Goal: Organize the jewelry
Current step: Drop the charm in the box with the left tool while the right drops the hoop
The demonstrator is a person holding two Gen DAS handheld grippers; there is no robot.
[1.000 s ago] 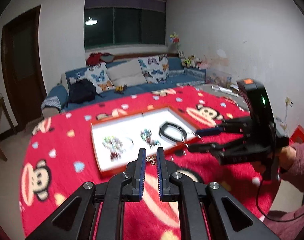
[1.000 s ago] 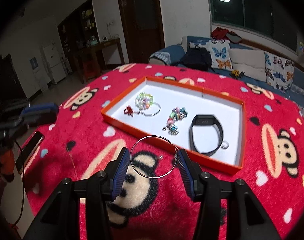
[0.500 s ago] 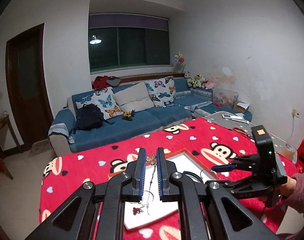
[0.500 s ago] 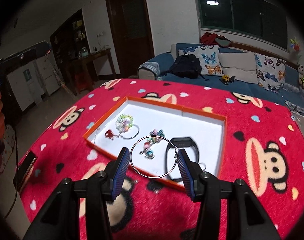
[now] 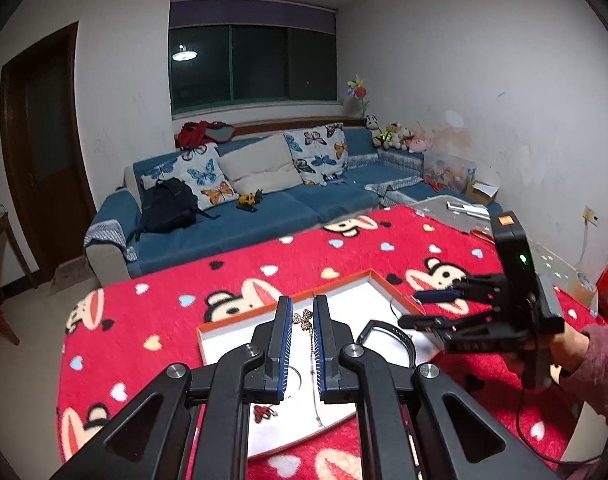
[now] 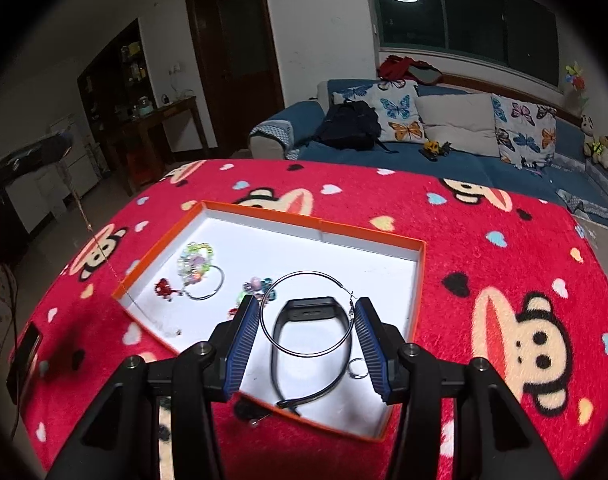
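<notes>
My left gripper is shut on a gold clover-pendant necklace; its thin chain hangs below the pads over the orange tray. In the right wrist view the left gripper is high at the far left, and the chain slants down to the tray's near left corner. My right gripper is shut on a large silver hoop earring, held above the black wristband that lies in the white-lined tray. The right gripper hovers over the tray's right end.
In the tray lie a beaded bracelet, a red charm, coloured beads and a small ring. A red monkey-print cloth covers the table. A dark phone lies near its left edge. A blue sofa stands behind.
The left gripper has risen with the necklace, so the chain now dangles over the tray. The right gripper has carried the hoop forward from the cloth to above the wristband.
</notes>
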